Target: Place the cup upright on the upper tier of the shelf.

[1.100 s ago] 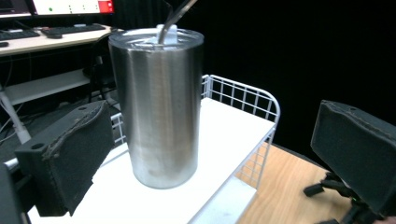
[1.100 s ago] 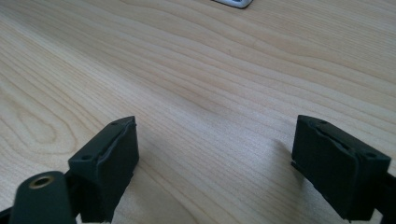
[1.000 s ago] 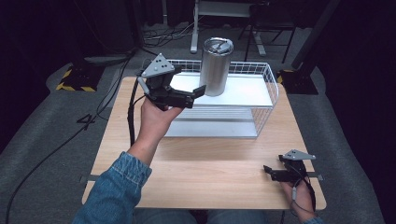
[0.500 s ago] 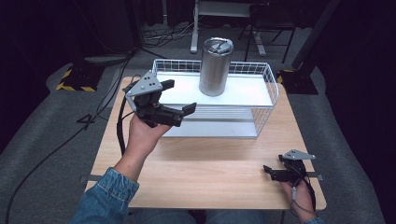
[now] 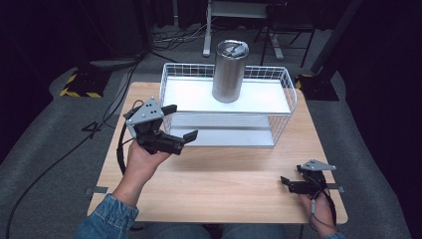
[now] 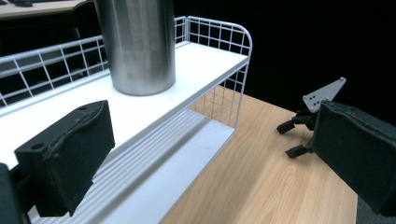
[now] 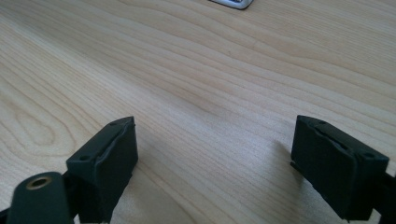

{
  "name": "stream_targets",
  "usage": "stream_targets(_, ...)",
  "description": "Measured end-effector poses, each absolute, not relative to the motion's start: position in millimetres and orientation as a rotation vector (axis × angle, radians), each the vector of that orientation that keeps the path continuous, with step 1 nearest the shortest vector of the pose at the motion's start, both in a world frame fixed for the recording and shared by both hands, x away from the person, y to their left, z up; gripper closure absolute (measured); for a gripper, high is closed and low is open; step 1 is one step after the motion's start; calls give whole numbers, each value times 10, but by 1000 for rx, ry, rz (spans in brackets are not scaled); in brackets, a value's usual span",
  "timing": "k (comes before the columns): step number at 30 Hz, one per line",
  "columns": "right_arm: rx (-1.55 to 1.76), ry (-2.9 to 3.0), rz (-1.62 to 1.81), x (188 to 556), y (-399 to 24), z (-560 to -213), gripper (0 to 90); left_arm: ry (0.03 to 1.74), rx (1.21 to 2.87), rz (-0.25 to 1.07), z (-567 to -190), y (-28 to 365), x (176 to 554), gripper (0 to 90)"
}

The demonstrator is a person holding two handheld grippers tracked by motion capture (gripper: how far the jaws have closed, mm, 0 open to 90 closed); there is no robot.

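At the near right corner of the wooden counter (image 5: 219,189), the right tool (image 5: 291,182) rests low on the surface in the person's hand, its jaws spread wide with only bare wood grain between them in the right gripper view (nothing is held). Farther in, off the counter's left edge and lifted above the surface, the left tool (image 5: 180,123) sits in the person's left hand (image 5: 142,162), a denim sleeve (image 5: 107,221) showing at the near edge. Its jaws stand released and empty, pointing toward the near left corner of the white wire rack (image 5: 283,79). In the left gripper view both black pads frame the rack, with the right tool (image 6: 292,138) seen well apart across the wood. The two-level rack occupies the far half of the counter. On its white upper shelf, toward the far edge and near the middle, a steel tumbler (image 5: 229,71) stands upright with its lid on, well apart from both tools. Beyond the counter lie grey floor and dark cables.
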State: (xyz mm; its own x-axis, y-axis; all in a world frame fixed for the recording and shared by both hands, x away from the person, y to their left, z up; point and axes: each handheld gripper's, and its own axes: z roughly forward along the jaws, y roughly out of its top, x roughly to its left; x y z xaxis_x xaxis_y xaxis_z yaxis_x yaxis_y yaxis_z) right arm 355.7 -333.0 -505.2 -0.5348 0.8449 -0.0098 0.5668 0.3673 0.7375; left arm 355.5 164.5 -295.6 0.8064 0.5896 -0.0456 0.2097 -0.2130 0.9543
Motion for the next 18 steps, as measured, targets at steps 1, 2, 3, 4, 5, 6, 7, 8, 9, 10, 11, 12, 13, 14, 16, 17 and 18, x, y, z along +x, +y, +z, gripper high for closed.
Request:
stream_targets(1,1230,2246,981,3557,-3330,-5052,151,615,1789,392,-2974,1659,3549,1)
stream_targets(2,1230,2245,982,3557,-3330,-5053,151,622,1790,391,-3008,1678,3534,1)
stream_targets(3,1229,2245,982,3557,-3330,-5053,151,627,1792,391,-3043,1698,3524,1)
stream_targets(4,1229,2245,982,3557,-3330,-5053,151,630,1798,388,-3062,1711,3522,1)
stream_targets(5,1229,2245,982,3557,-3330,-5053,151,635,1804,386,-3082,1720,3520,1)
stream_targets(6,1229,2245,982,3557,-3330,-5053,151,645,1815,388,-3118,1744,3511,1)
stream_targets(7,1229,2245,982,3557,-3330,-5053,151,646,1820,391,-3136,1756,3506,1)
stream_targets(8,1229,2245,982,3557,-3330,-5053,151,653,1822,394,-3161,1768,3497,1)
stream_targets(9,1229,2245,982,3557,-3330,-5053,151,658,1826,396,-3179,1780,3489,1)
stream_targets(10,1229,2245,982,3557,-3330,-5053,151,662,1832,400,-3218,1805,3475,1)
stream_targets(11,1229,2245,982,3557,-3330,-5053,151,666,1835,404,-3241,1817,3469,2)
stream_targets(12,1230,2245,982,3557,-3330,-5053,151,669,1840,410,-3273,1834,3461,1)
stream_targets(13,1229,2245,982,3557,-3330,-5053,151,672,1845,410,-3309,1850,3455,2)
stream_targets(14,1229,2245,982,3557,-3330,-5053,151,676,1852,411,-3345,1867,3450,2)
stream_targets(16,1229,2245,982,3557,-3330,-5053,151,688,1853,402,-3423,1900,3441,2)
stream_targets(17,1229,2245,982,3557,-3330,-5053,151,692,1853,395,-3459,1918,3436,2)
stream_targets(18,1229,2245,982,3557,-3330,-5053,151,697,1852,391,-3503,1939,3428,2)
